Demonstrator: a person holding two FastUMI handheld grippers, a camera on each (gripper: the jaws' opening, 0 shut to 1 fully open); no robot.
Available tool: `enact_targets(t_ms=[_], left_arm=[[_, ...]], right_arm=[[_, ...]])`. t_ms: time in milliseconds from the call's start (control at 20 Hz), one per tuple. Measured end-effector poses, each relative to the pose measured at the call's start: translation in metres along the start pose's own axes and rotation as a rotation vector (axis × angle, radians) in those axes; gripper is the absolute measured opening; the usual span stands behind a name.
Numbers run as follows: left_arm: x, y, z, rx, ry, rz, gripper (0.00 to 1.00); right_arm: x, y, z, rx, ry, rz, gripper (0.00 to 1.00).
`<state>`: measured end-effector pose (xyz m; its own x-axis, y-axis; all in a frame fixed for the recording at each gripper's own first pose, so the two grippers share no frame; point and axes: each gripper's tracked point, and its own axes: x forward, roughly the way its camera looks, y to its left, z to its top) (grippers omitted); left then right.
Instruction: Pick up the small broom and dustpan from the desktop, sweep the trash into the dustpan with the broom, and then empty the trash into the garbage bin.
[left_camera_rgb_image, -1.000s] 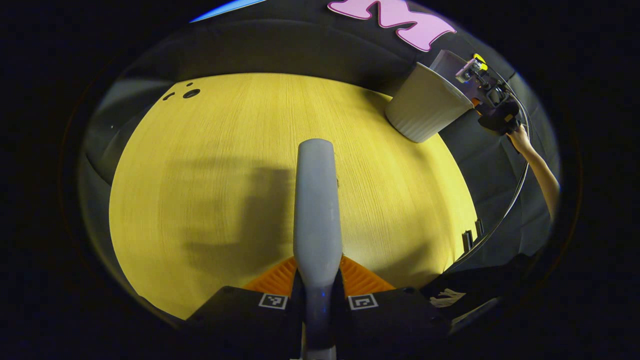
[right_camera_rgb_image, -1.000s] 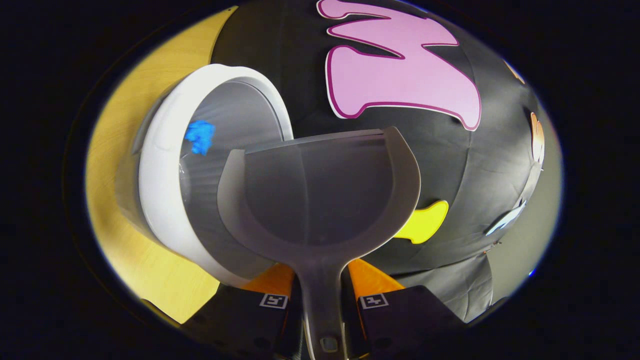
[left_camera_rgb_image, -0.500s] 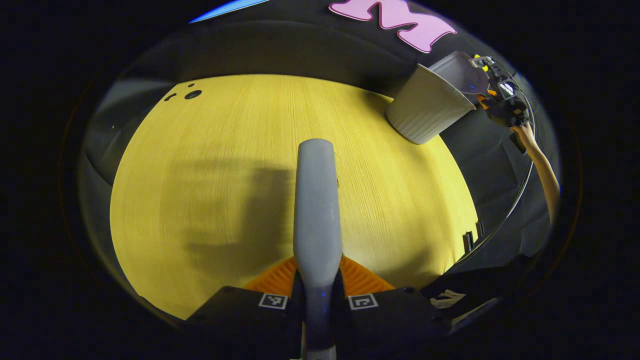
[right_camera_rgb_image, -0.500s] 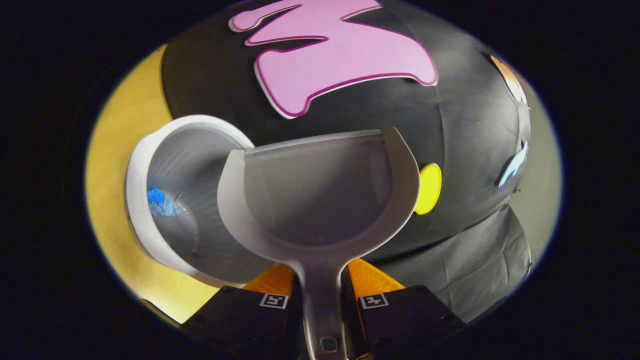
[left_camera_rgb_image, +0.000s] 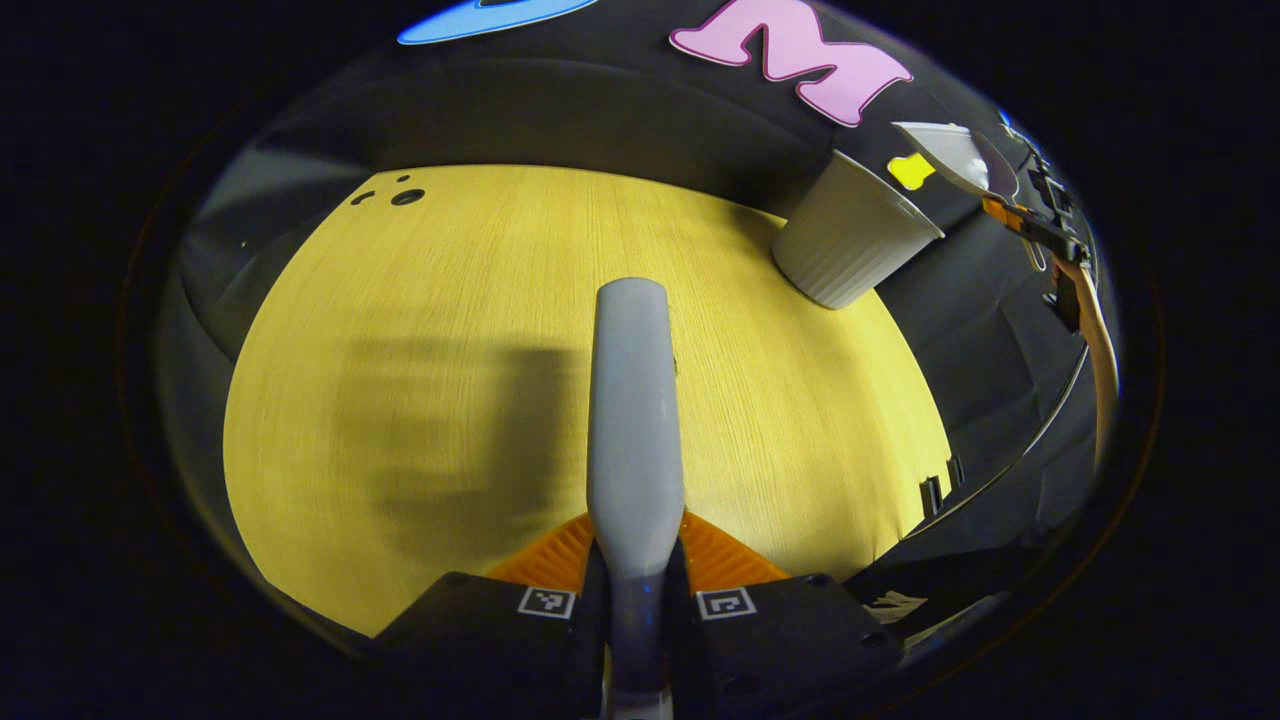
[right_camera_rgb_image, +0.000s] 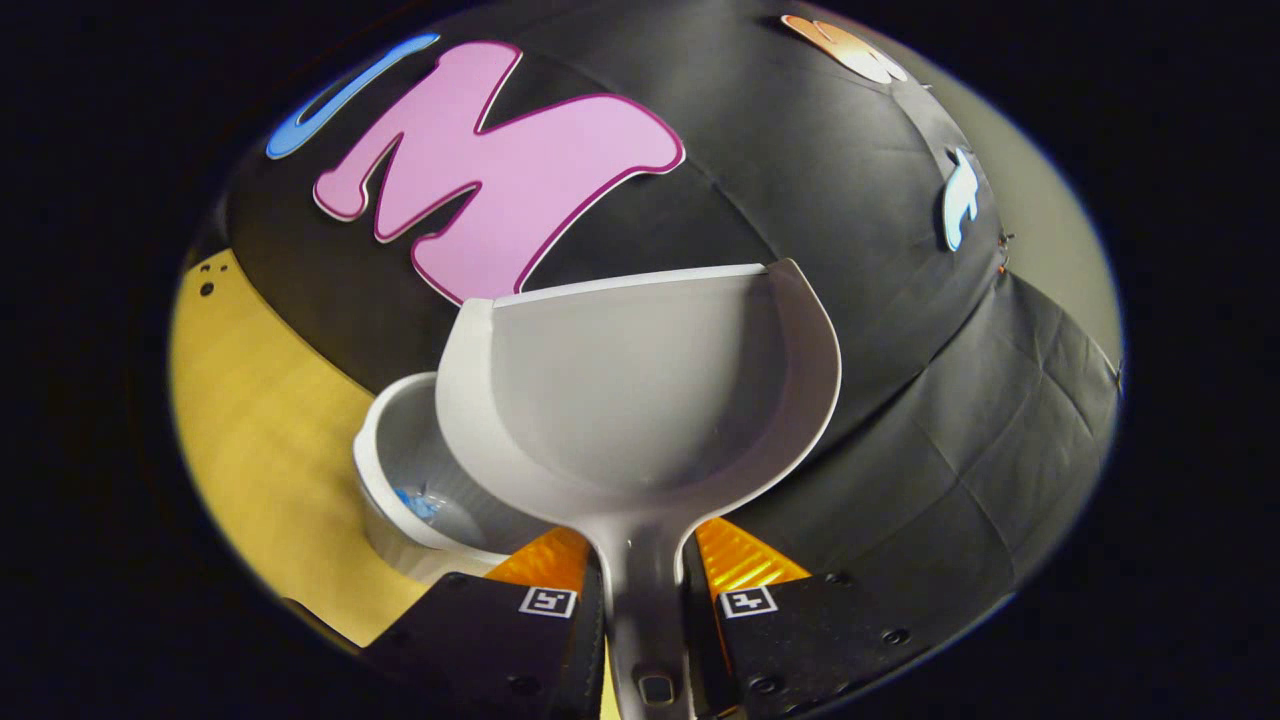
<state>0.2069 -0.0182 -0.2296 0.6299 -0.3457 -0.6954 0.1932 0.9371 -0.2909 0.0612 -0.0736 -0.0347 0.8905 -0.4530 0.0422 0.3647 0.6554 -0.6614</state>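
While dustpan (right_camera_rgb_image: 640, 400) sits bare, bin (right_camera_rgb_image: 385, 480) holds blue trash (right_camera_rgb_image: 412, 500)

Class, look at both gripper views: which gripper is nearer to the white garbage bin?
Right. The right gripper, holding the dustpan, hangs just above and beside the garbage bin. The left gripper, holding the broom, is far across the desktop.

Dustpan (right_camera_rgb_image: 640, 400): I see it lifted up and away from the garbage bin (right_camera_rgb_image: 400, 500), its pan now level and empty.
Right gripper (right_camera_rgb_image: 640, 560): raised clear of the bin's rim.
Blue trash (right_camera_rgb_image: 415, 500): now lying at the bin's bottom.
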Motion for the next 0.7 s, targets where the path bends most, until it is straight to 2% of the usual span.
enact_targets(t_ms=[50, 150, 200, 250, 300, 350, 400, 450, 500, 700], left_arm=[[-0.003, 0.001, -0.004, -0.003, -0.003, 0.004, 0.3], [-0.009, 0.004, -0.012, -0.006, -0.01, 0.018, 0.3], [-0.014, 0.005, -0.014, -0.008, -0.022, 0.031, 0.34], [-0.018, 0.007, -0.017, -0.007, -0.039, 0.041, 0.27], [-0.022, 0.009, -0.018, -0.008, -0.054, 0.048, 0.33], [-0.026, 0.011, -0.021, -0.011, -0.067, 0.057, 0.3], [-0.029, 0.013, -0.023, -0.019, -0.081, 0.063, 0.28], [-0.031, 0.015, -0.026, -0.026, -0.089, 0.066, 0.27], [-0.034, 0.017, -0.028, -0.025, -0.095, 0.074, 0.3], [-0.045, 0.036, -0.038, 0.062, -0.137, 0.151, 0.3]], right_arm=[[-0.007, 0.001, 0.003, 0.028, -0.007, 0.018, 0.37], [-0.017, 0.006, 0.012, 0.093, -0.019, 0.068, 0.37], [-0.023, 0.013, 0.016, 0.141, -0.028, 0.104, 0.37], [-0.032, 0.022, 0.02, 0.185, -0.036, 0.138, 0.37], [-0.043, 0.03, 0.023, 0.212, -0.04, 0.167, 0.37], [-0.054, 0.036, 0.022, 0.225, -0.044, 0.187, 0.42], [-0.063, 0.041, 0.022, 0.231, -0.047, 0.206, 0.42], [-0.072, 0.048, 0.021, 0.236, -0.049, 0.225, 0.37], [-0.081, 0.056, 0.02, 0.243, -0.045, 0.245, 0.37], [-0.122, 0.091, 0.006, 0.297, -0.004, 0.34, 0.37]])
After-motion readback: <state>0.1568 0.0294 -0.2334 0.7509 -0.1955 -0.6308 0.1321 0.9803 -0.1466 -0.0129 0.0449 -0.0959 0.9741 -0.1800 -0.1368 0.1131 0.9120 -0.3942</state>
